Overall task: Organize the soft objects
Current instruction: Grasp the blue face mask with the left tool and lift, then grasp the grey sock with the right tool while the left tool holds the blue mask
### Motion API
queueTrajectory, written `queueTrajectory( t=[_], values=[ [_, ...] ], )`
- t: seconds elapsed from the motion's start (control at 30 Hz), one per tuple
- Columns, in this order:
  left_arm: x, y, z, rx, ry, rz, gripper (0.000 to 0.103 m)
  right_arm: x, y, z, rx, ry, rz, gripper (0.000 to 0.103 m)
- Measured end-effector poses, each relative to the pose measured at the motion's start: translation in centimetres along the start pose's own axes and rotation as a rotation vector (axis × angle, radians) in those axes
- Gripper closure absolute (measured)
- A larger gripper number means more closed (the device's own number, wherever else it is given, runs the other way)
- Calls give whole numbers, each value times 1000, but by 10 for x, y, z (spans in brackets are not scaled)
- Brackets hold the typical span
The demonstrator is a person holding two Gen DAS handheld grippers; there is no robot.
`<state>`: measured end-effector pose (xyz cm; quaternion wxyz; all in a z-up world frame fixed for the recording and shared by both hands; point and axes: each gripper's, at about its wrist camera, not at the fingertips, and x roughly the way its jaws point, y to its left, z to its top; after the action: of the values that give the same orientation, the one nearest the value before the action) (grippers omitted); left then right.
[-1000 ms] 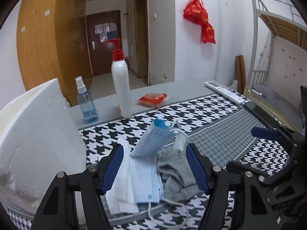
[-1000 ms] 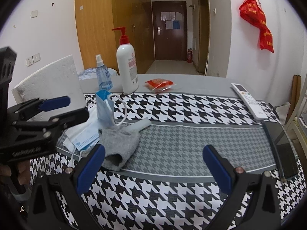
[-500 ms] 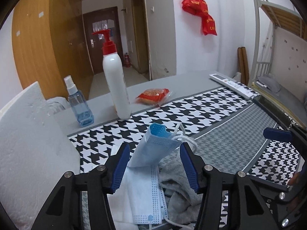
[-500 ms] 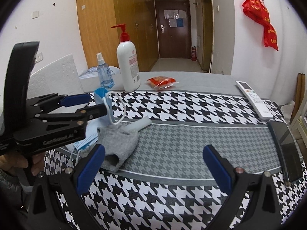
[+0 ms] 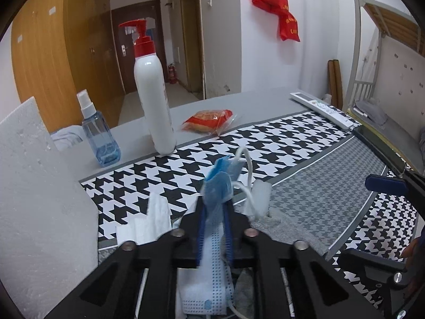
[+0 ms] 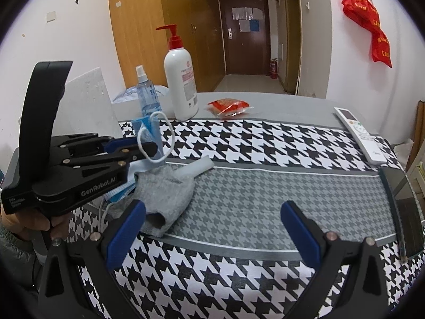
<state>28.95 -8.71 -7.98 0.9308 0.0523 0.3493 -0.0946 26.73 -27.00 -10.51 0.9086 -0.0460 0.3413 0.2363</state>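
A: Starting at the left edge, what is there?

B: A white foam block (image 5: 39, 186) stands at the left of the table (image 5: 239, 103). Beside it a small blue spray bottle (image 5: 99, 138) stands upright, then a tall white pump bottle (image 5: 154, 106) with a red top, both on the bare grey strip behind the houndstooth cloth (image 5: 265, 146).

A: And the left claw?

B: The left claw (image 5: 214, 212) is clenched on a blue face mask (image 5: 216, 186). The mask's upper end sticks up past the blue pads, its white ear loops hanging loose, and its lower part trails down between the claw's arms. A white mask (image 5: 156, 218) lies flat just left of the claw.

A: Where is the sock?

B: The grey sock (image 6: 164, 188) lies crumpled on the grey checked band of the cloth, just right of the gripped mask and touching the mask pile. A pale rolled piece (image 6: 198, 167) pokes out at its far end.

A: Further right?

B: A red snack packet (image 6: 228, 106) lies behind the cloth. The right claw (image 6: 212, 234) hangs released, pads wide apart, above the near side of the cloth and clear of the sock. A white remote (image 6: 358, 133) and a dark phone (image 6: 403, 207) lie near the table's right edge.
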Motion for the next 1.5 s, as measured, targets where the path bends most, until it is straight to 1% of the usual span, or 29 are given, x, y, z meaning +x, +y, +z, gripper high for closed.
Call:
queueTrajectory(
  t=[0.13,0.27,0.37,0.43,0.47,0.5,0.53,0.57,0.67,0.8,0.83,0.9,0.93,0.97,1.0,1.07,1.1,1.23,1.33,1.37,1.4,1.47,1.5],
  values=[
    [-6,5,-1,-17,-17,-25,96,2,4,1,-6,7,8,0],
    [-13,8,-3,-28,-38,-42,96,6,11,3,-23,17,41,0],
    [-16,11,-5,-40,-46,-50,96,11,15,4,-39,36,76,8],
    [-17,13,-5,-47,-48,-56,96,16,17,3,-53,56,94,18],
    [-19,13,-6,-47,-51,-60,96,19,18,3,-58,70,103,27],
    [-19,13,-6,-48,-54,-61,96,23,19,2,-59,87,119,34],
    [-21,13,-7,-48,-59,-64,96,25,19,2,-61,97,130,36],
    [-21,13,-7,-47,-62,-66,96,26,20,1,-64,105,138,41],
    [-23,13,-9,-46,-71,-72,96,30,21,1,-67,119,148,41],
    [-22,14,-11,-48,-64,-72,96,37,22,1,-65,143,162,41],
    [-22,14,-11,-49,-65,-73,96,39,22,0,-66,149,164,43],
    [-22,15,-11,-53,-63,-79,96,43,23,0,-66,166,183,61],
    [-21,15,-11,-55,-62,-79,96,45,24,0,-66,172,190,62],
    [-20,15,-11,-55,-58,-81,96,47,25,-1,-67,176,189,67],
    [-19,15,-11,-56,-51,-82,96,48,25,-1,-67,177,187,76],
    [-17,15,-11,-60,-45,-77,96,47,24,0,-68,172,187,84],
    [-17,16,-12,-61,-45,-73,96,46,24,0,-73,166,185,86],
    [-16,15,-12,-57,-38,-69,96,38,24,-2,-84,145,192,87],
    [-11,12,-13,-43,-20,-71,93,32,22,-2,-80,136,184,87],
    [-10,11,-13,-40,-14,-72,88,32,21,-2,-80,134,180,87],
    [-8,11,-13,-37,-6,-77,80,32,20,-2,-78,134,183,87],
    [-7,10,-13,-32,-7,-82,72,35,20,-3,-75,138,185,87],
    [-7,10,-13,-31,-7,-81,72,35,19,-3,-72,139,185,87]
  ],
)
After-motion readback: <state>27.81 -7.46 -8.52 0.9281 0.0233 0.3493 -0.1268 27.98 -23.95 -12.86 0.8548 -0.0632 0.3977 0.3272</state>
